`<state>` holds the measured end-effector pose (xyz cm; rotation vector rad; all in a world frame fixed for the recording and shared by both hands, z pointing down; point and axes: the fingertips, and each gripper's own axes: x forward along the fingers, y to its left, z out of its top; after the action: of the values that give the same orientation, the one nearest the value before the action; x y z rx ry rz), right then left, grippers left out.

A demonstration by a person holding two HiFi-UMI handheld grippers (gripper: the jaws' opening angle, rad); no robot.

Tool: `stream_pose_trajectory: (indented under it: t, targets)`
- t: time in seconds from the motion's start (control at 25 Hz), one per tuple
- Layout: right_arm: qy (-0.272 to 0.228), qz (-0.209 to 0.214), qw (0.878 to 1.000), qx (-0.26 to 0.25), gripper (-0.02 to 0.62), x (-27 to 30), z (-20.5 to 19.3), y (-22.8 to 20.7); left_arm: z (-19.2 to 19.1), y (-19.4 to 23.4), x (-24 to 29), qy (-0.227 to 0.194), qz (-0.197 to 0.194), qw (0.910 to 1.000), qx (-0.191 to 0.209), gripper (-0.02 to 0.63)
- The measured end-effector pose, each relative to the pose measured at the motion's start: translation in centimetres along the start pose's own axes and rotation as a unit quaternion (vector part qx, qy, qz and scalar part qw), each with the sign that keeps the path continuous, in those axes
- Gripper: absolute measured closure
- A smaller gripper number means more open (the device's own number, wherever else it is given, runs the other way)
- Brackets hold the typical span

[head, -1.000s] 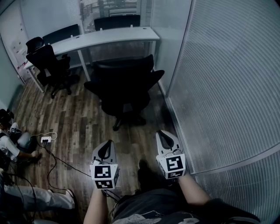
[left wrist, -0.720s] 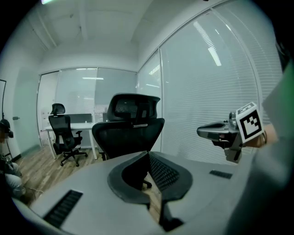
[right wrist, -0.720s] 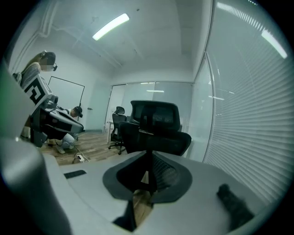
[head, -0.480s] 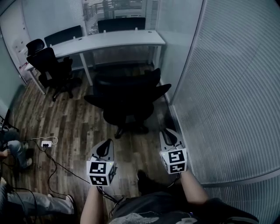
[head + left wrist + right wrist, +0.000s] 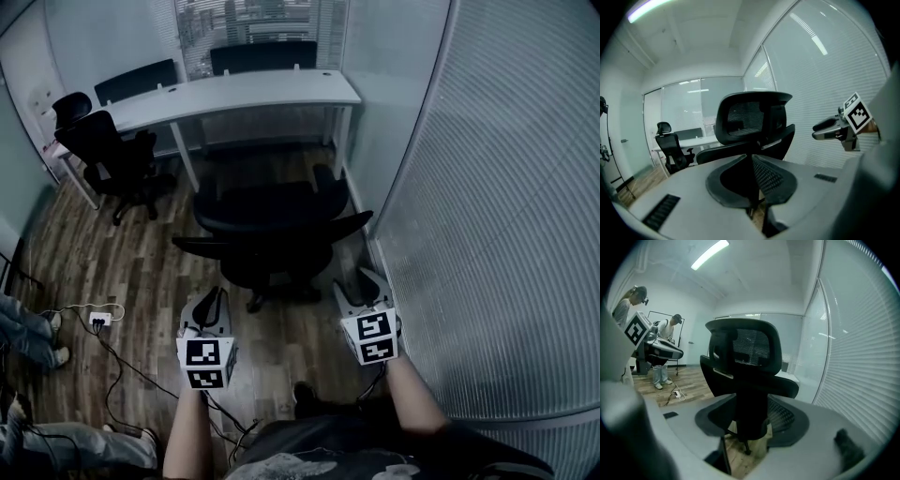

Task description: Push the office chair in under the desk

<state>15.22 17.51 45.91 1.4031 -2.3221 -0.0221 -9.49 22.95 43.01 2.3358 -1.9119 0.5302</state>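
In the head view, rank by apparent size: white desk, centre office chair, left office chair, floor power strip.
Top, unranked: centre office chair and white desk; the desk spans wider, the chair fills more.
Then: left office chair, farther away.
Smallest: power strip.

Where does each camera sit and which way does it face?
Head view: on the person's head, steeply down on the office chair, desk, forearms, left gripper, right gripper.
Left gripper view: rides the left gripper, along its shut jaws toward the office chair's back; right gripper at right.
Right gripper view: rides the right gripper, jaws just opening with nothing between, toward the office chair's back; left gripper at left.
Shared: both gripper views show that back and the other gripper.
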Motion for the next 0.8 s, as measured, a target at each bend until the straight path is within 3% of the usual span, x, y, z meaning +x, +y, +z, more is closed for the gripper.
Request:
stream_pose_trajectory:
  t: [0.08, 0.16, 0.4, 0.68, 0.8]
  targets:
    - [0.006, 0.004, 1.0, -0.012, 0.376, 1.4, 0.2, -0.6, 0.1, 0.6, 1.4, 0.003, 0.002, 0.9999, 0.015, 0.538]
    - [0.007, -0.001, 0.999, -0.032, 0.356, 2.7, 0.8, -1.5, 0.2, 1.1, 2.9, 0.012, -0.003, 0.9995, 0.029, 0.42]
    - [0.008, -0.034, 0.996, -0.085, 0.313, 6.0, 2.4, -4.9, 0.0, 3.8, 6.1, 0.044, 0.036, 0.9903, 0.127, 0.291]
    - [0.032, -0.038, 0.978, -0.205, 0.307, 9.4, 2.7, -6.4, -0.9, 6.9, 9.1, 0.109, 0.068, 0.963, 0.237, 0.261]
    - [0.039, -0.03, 0.965, -0.257, 0.305, 10.4, 2.5, -6.1, -1.4, 7.9, 10.4, 0.137, 0.08, 0.9449, 0.286, 0.261]
